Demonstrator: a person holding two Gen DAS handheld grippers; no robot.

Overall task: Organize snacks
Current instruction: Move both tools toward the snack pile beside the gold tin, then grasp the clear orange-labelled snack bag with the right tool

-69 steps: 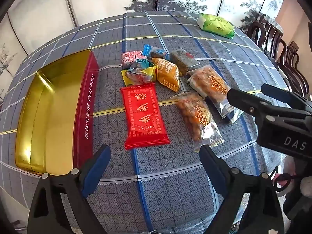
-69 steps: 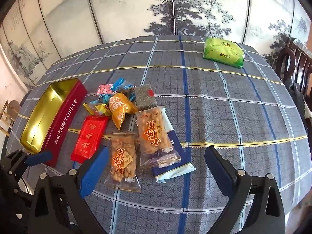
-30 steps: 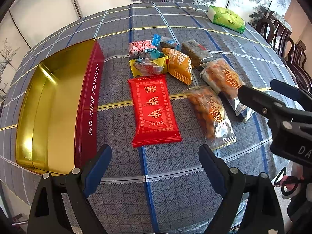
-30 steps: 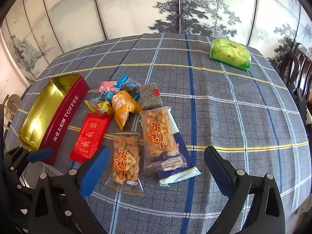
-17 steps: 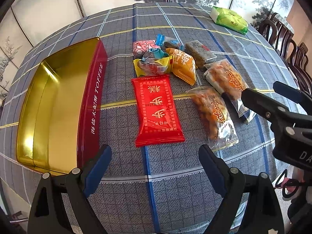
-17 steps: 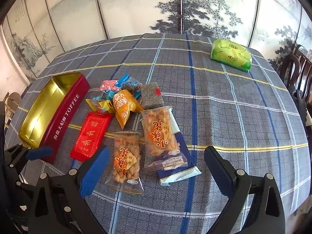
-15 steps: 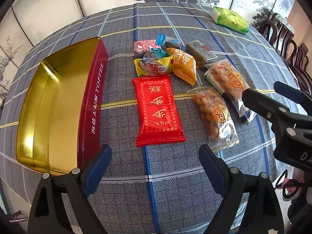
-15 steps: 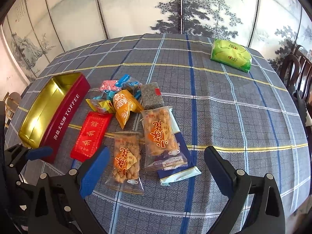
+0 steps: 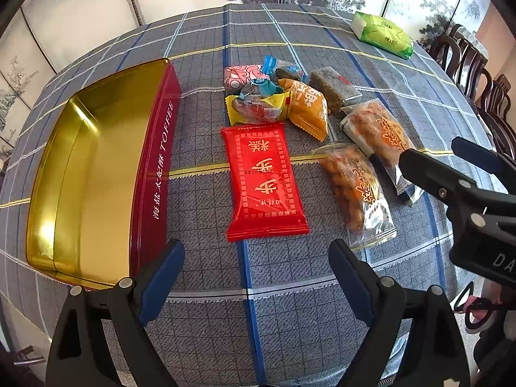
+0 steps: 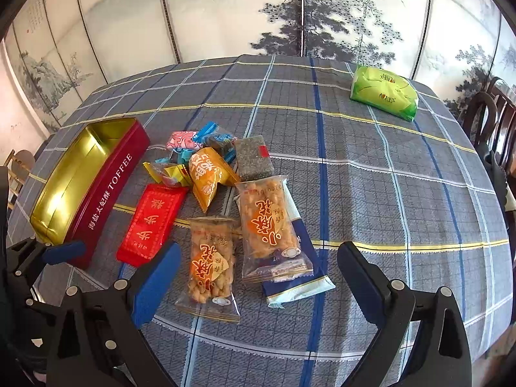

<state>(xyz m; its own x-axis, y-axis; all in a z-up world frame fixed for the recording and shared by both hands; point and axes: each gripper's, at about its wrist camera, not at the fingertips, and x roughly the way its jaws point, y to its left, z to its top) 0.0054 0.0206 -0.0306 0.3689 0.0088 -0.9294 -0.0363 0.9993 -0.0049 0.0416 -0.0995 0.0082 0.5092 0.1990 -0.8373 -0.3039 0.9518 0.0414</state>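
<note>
Both tools gape: left tool [image 9: 256, 267], right tool [image 10: 258, 274]; toffee tin [image 9: 106, 148] empty.

Plaid tablecloth [image 10: 371, 174]; painted folding screen [image 10: 290, 9]; dark wooden chairs [image 9: 477, 74].

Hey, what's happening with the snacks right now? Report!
Left gripper open, right gripper open, both empty. Snacks loose on tablecloth; toffee tin empty. Red packet nearest left gripper, nothing blocking.

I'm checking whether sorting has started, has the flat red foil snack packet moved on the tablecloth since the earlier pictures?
No. The flat red foil snack packet lies across the same yellow tablecloth stripe, beside the red toffee tin; only the camera has shifted.
</note>
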